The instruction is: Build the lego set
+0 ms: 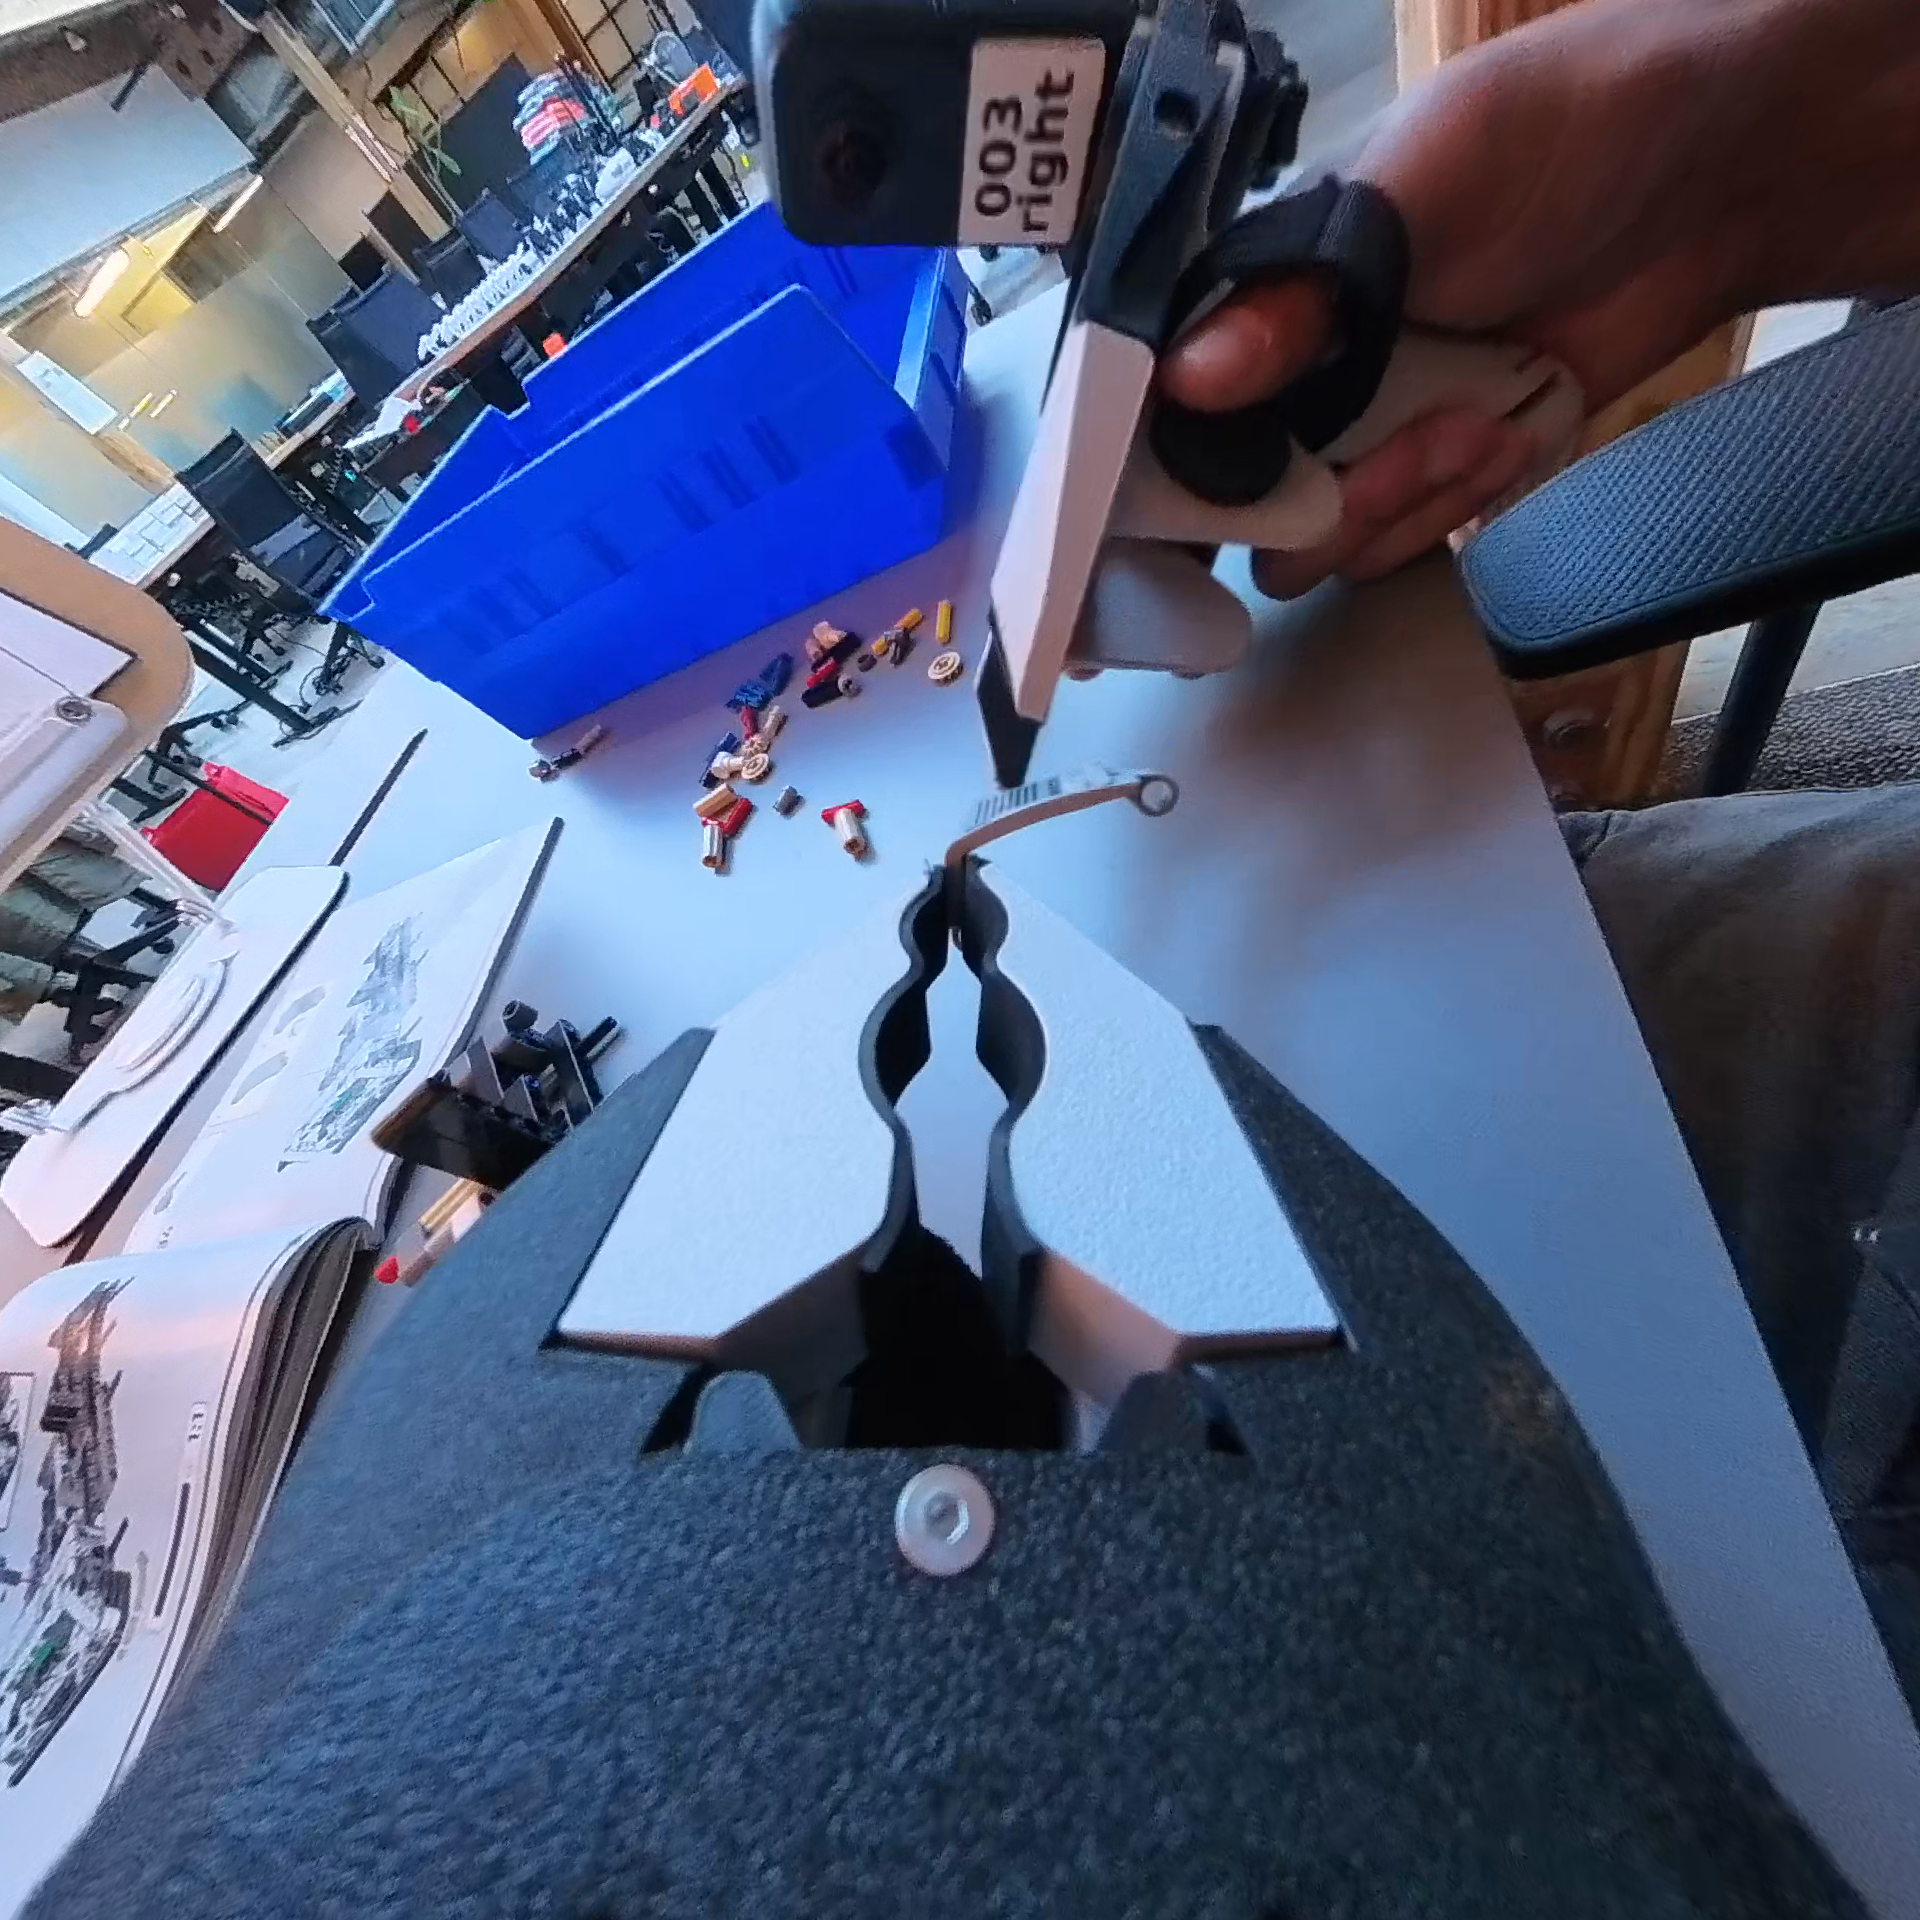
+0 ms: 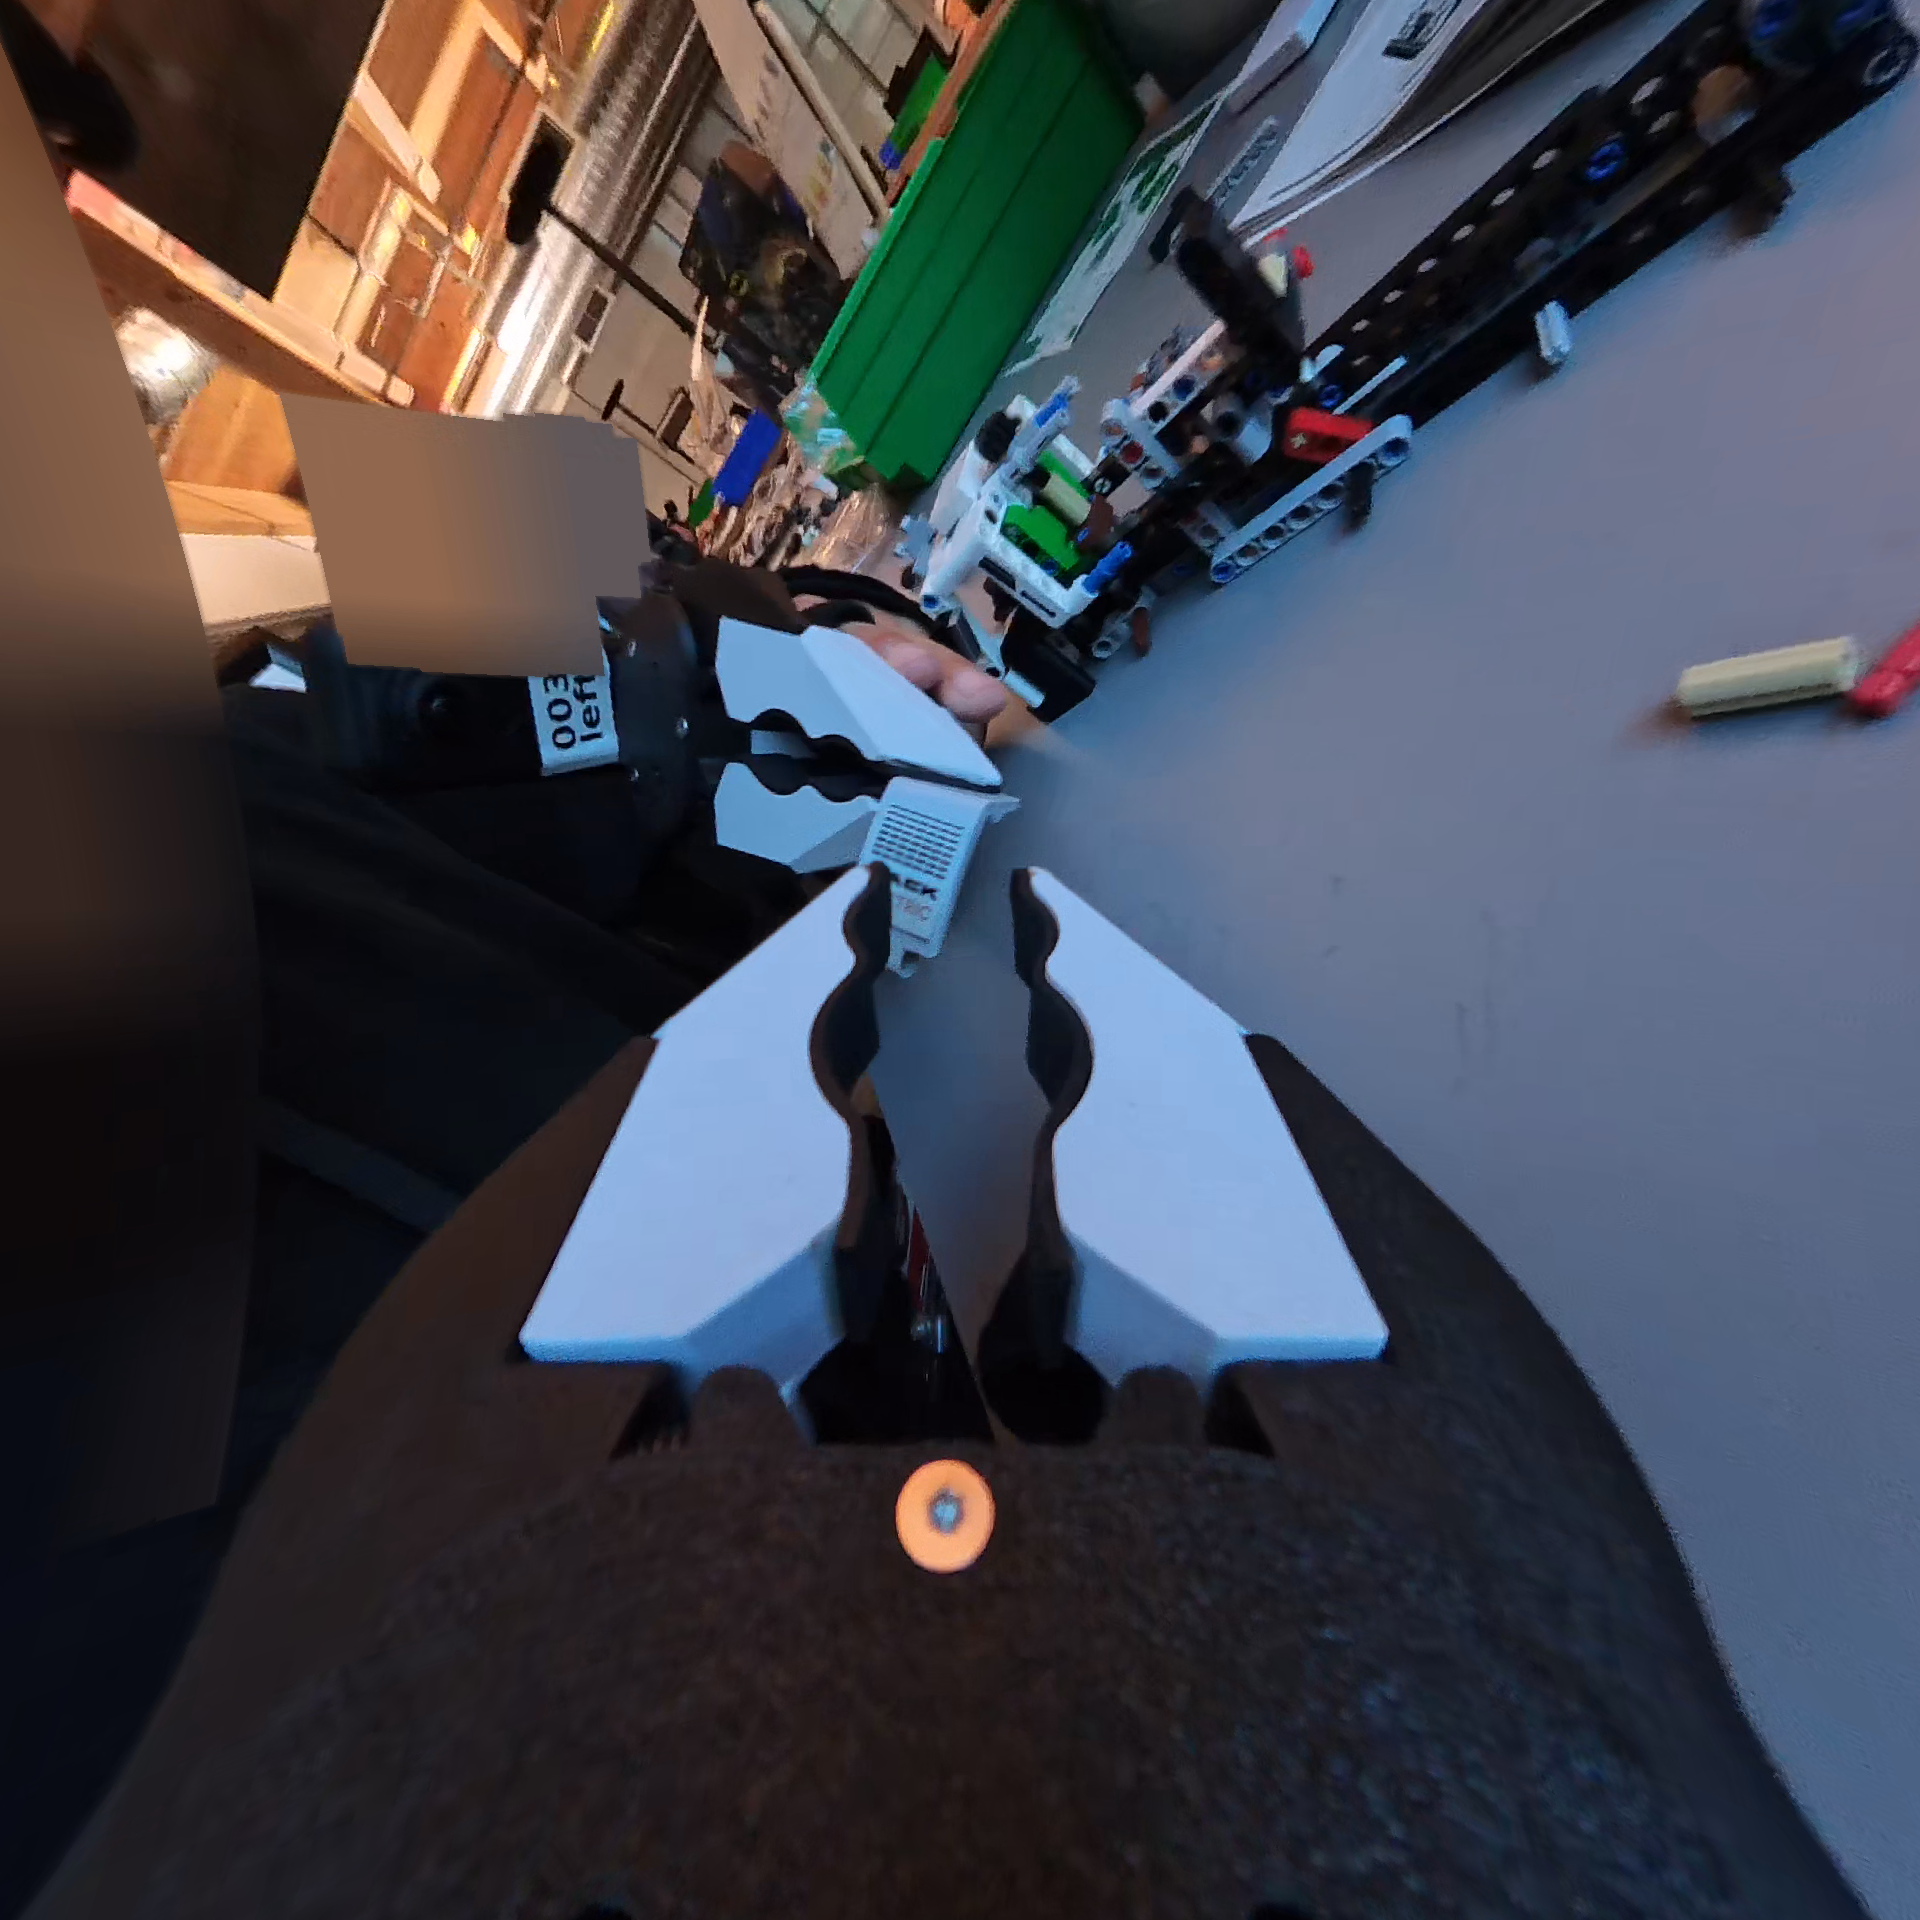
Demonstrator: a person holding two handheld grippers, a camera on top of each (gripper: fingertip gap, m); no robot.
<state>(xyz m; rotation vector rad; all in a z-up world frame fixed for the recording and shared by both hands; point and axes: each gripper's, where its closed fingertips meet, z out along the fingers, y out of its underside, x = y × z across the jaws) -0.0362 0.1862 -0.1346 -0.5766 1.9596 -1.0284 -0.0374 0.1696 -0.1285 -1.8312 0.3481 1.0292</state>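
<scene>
My left gripper [image 1: 958, 883] is shut on a thin curved white lego panel [image 1: 1060, 810] with a sticker on it, pinched at its fingertips just above the table. The panel ends in a small ring. My right gripper [image 2: 948, 888] is open, and the same panel [image 2: 930, 862] sits just beyond and between its fingertips. In the left wrist view the right gripper [image 1: 1008, 753] comes down from above with its tip beside the panel. The right wrist view shows the left gripper [image 2: 977, 795] from the side, holding the panel.
A blue bin [image 1: 675, 499] stands behind a scatter of small lego pieces [image 1: 790, 717]. An open instruction booklet [image 1: 343, 1039] and a black lego assembly [image 1: 509, 1091] lie at the left. A part-built model [image 2: 1143, 468], a green bin [image 2: 977, 260] and a tan piece [image 2: 1766, 675] show in the right wrist view. Only a small space, under 4 cm, lies between the two pairs of fingers. It is some 11 cm from my right tips to the tan piece [image 2: 1766, 675]. It turns up in the left wrist view [image 1: 847, 823] as well.
</scene>
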